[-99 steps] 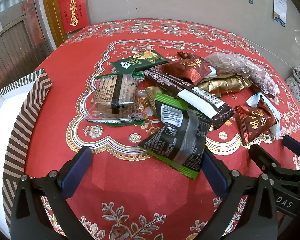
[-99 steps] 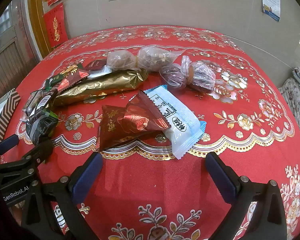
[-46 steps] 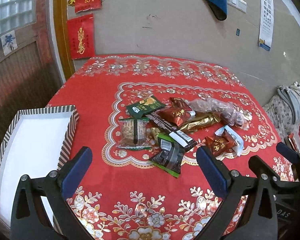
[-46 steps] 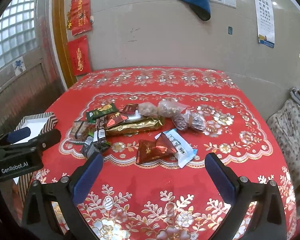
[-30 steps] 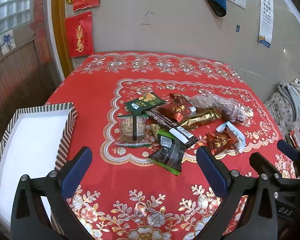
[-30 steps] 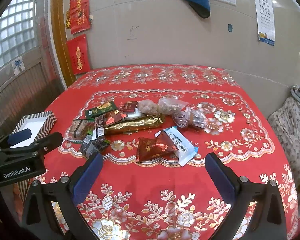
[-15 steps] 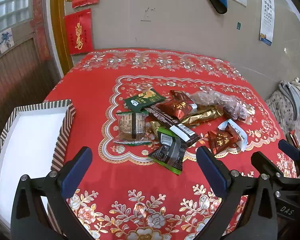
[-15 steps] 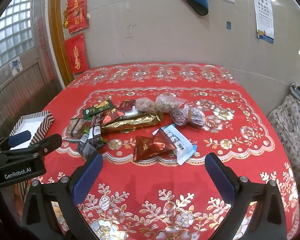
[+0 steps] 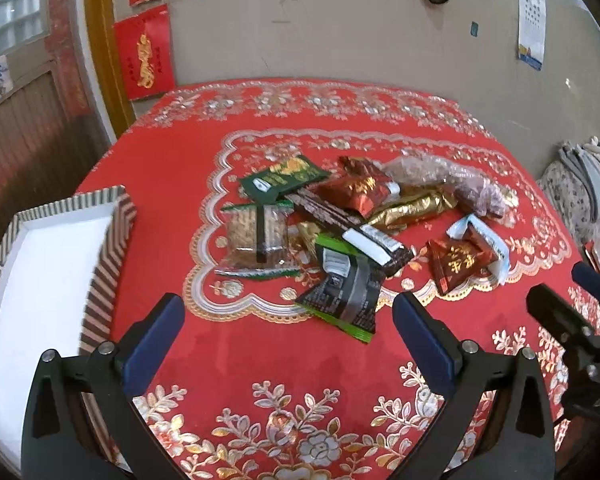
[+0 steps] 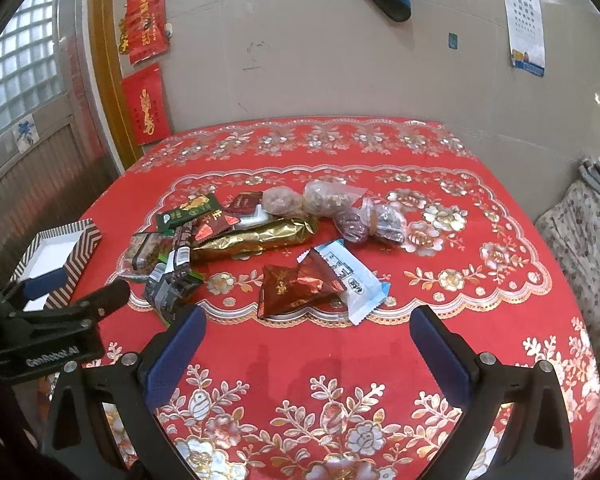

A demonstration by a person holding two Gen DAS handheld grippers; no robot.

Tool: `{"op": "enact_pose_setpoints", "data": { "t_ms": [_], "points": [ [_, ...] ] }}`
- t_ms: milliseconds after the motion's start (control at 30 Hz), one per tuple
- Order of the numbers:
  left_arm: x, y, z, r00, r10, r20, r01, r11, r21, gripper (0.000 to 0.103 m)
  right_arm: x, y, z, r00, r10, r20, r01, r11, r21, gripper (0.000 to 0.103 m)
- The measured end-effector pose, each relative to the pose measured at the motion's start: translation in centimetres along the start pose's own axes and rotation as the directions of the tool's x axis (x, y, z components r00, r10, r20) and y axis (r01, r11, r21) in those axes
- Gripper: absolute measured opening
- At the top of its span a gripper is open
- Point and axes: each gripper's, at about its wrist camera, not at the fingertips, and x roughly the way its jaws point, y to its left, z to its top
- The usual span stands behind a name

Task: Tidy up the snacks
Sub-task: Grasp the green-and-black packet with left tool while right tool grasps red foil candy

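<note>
While both grippers hang open above the red surface (image 9: 260,360), the snacks (image 9: 340,232) lie in a heap.
The left gripper (image 9: 288,320) and right gripper (image 10: 306,330) hold nothing; the striped box (image 9: 112,240) stands left of the heap.

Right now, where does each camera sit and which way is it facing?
Left wrist: above the near left table edge, facing the snack pile and striped box; its own open fingers show.
Right wrist: further right, same heading, over the red packet; own open fingers show.
Shared: pile, box, each other's gripper.
</note>
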Motion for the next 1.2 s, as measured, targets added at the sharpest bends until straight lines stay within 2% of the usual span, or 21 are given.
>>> {"op": "enact_pose_setpoints", "data": {
  "t_ms": [167, 267, 333, 467, 667, 700, 767, 833, 867, 1100, 1200],
  "points": [
    [1.6, -1.3, -0.1, 1.000, -0.001, -0.030, 0.003, 0.998, 0.066, 0.103, 0.3, -0.4, -0.2, 1.000, -0.010, -0.007, 0.010, 1.000, -0.001, 0.102],
    [2.7, -1.8, 0.0, 0.997, -0.038, -0.060, 0.042, 0.997, 0.064, 0.103, 0.6, -1.1, -0.2, 1.000, -0.007, -0.013, 0.007, 1.000, 0.021, 0.102],
    [3.5, -2.2, 0.0, 0.996, -0.035, -0.080, 0.041, 0.997, 0.071, 0.103, 0.9, -1.7, -0.3, 1.000, -0.005, -0.017, 0.005, 0.999, 0.036, 0.102],
    [4.4, -3.3, 0.1, 0.995, -0.019, -0.095, 0.030, 0.993, 0.111, 0.103, 1.2, -2.5, -0.4, 1.000, -0.011, -0.024, 0.012, 0.999, 0.049, 0.102],
    [5.0, -4.4, 0.4, 0.995, -0.037, -0.090, 0.049, 0.989, 0.138, 0.103, 2.2, -3.3, -0.6, 0.999, -0.004, -0.052, 0.007, 0.998, 0.060, 0.102],
    [5.0, -4.6, 0.4, 0.995, -0.034, -0.089, 0.047, 0.988, 0.147, 0.099, 2.4, -3.4, -0.6, 0.998, -0.002, -0.056, 0.005, 0.998, 0.061, 0.102],
    [5.2, -4.8, 0.4, 0.994, -0.043, -0.095, 0.058, 0.986, 0.156, 0.085, 2.8, -3.4, -0.7, 0.998, 0.001, -0.067, 0.003, 0.998, 0.058, 0.102],
    [5.6, -4.6, 0.5, 0.992, -0.054, -0.111, 0.069, 0.988, 0.140, 0.056, 3.1, -3.2, -0.7, 0.997, 0.005, -0.074, -0.001, 0.999, 0.044, 0.102],
    [5.9, -4.5, 0.6, 0.990, -0.066, -0.126, 0.082, 0.988, 0.129, 0.050, 3.3, -3.1, -0.6, 0.997, 0.007, -0.078, -0.004, 0.999, 0.039, 0.102],
    [6.0, -3.7, 0.8, 0.987, -0.097, -0.126, 0.108, 0.990, 0.085, 0.046, 5.5, -2.4, -0.2, 0.989, 0.066, -0.132, -0.058, 0.996, 0.068, 0.102],
    [5.9, -3.3, 0.8, 0.986, -0.107, -0.127, 0.117, 0.990, 0.073, 0.046, 7.0, -2.0, 0.0, 0.980, 0.109, -0.165, -0.089, 0.988, 0.123, 0.102]
  ]
}}
